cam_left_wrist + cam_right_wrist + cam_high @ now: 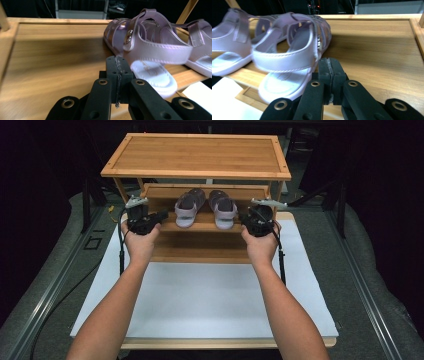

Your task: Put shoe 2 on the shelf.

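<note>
A: Left tongs (116,75) seen pressed fully together, nothing between the pads, tips just beside the heel of the near pale lilac strapped sandal (147,52). Right tongs (331,75) likewise clamped on nothing, parked next to the heel of the other pale lilac strapped sandal (289,57).

B: And from the high view? Left tongs (145,220) and right tongs (257,222) held level at either end of the middle shelf (200,222), each hand (140,242) gripping from behind.

A: Agreed. Both sandals placed side by side on that middle shelf of the bamboo shoe rack (197,155), toes pointing back, heels overhanging the front edge slightly. Touching each other or not: hard to tell.

B: Rack top bare; lowest shelf bare too, as far as visible. Rack itself set at the far end of the white tabletop (210,295).

A: Judged as a grasp yet to come, or a nudge. For a clean pick: open wide first, approach level, close across the heel strap or the sole edge rather than the loose upper straps.

B: Also worth keeping clear of the rack's uprights and lifting straight before pulling out.
</note>
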Demonstrator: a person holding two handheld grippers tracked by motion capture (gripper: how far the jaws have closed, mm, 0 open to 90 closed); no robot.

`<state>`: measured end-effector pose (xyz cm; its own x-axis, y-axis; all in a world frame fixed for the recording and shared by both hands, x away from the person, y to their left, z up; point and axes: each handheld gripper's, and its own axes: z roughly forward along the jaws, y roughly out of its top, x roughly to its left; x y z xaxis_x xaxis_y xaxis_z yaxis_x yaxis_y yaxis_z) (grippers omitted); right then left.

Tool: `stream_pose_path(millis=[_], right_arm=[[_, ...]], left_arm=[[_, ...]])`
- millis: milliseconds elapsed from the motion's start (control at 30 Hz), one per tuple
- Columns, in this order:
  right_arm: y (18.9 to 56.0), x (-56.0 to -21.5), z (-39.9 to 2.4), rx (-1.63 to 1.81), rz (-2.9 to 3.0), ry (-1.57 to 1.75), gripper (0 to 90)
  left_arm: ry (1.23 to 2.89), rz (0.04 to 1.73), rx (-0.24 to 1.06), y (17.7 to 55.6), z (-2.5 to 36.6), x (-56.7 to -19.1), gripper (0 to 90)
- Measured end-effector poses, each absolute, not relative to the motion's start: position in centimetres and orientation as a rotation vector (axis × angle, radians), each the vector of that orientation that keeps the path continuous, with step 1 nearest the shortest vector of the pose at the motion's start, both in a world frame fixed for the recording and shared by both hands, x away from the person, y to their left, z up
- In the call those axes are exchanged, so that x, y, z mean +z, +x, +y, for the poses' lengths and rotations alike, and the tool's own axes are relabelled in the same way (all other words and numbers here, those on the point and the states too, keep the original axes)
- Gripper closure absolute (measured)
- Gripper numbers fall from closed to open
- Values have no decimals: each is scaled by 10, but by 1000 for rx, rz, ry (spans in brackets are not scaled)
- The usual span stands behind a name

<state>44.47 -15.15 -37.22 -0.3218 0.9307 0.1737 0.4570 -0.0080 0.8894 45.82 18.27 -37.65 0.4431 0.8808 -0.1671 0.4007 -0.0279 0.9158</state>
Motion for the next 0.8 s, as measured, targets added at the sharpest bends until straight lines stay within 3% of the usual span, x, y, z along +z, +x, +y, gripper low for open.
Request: stream_pose_path(millis=[333,800], right_arm=[[461,-383,-143,1304,1803,1479,899],[465,-385,-123,1337,1867,1457,900]], left_arm=[[1657,1170,521,485,169,-381,899],[1711,1138,498,485,152,-379,900]])
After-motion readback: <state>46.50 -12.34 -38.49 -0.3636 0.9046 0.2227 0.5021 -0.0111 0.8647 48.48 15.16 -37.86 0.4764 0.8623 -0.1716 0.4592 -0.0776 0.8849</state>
